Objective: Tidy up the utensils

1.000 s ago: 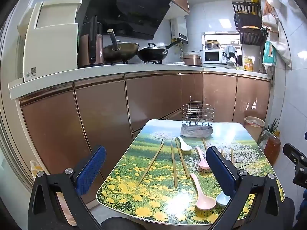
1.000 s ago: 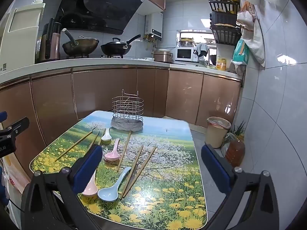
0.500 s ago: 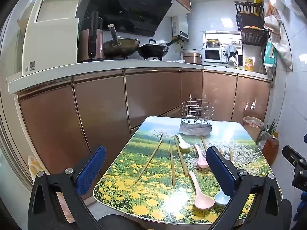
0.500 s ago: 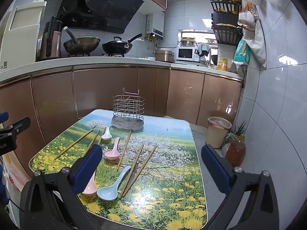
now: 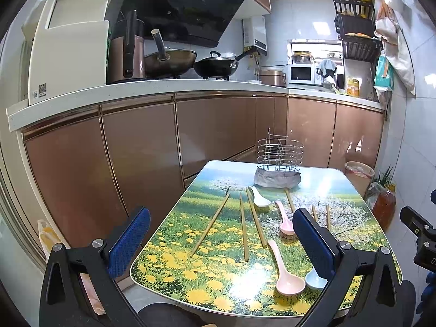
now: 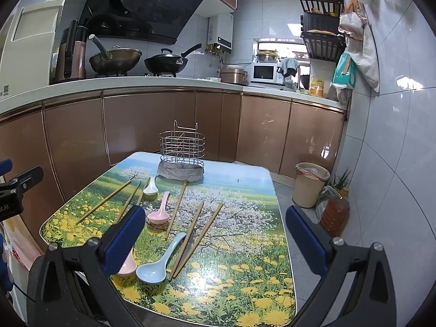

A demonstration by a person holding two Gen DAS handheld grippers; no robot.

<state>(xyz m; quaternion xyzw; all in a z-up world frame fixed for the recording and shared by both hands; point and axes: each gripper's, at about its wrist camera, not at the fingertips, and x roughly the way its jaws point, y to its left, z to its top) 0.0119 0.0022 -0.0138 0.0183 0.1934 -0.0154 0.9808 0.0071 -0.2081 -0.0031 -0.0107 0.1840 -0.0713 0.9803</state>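
Since a second ago both views have crept slightly nearer the table, and nothing on it has shifted. The wire holder stands at twelve o'clock on the far edge, with nothing visible in it. Six chopsticks and four spoons lie loose between it and the near edge. Left gripper and right gripper hover at six o'clock, jaws spread wide, holding nothing. The glossy top is the risk: pinching a thin chopstick flat could skid it into the blue spoon beside it.
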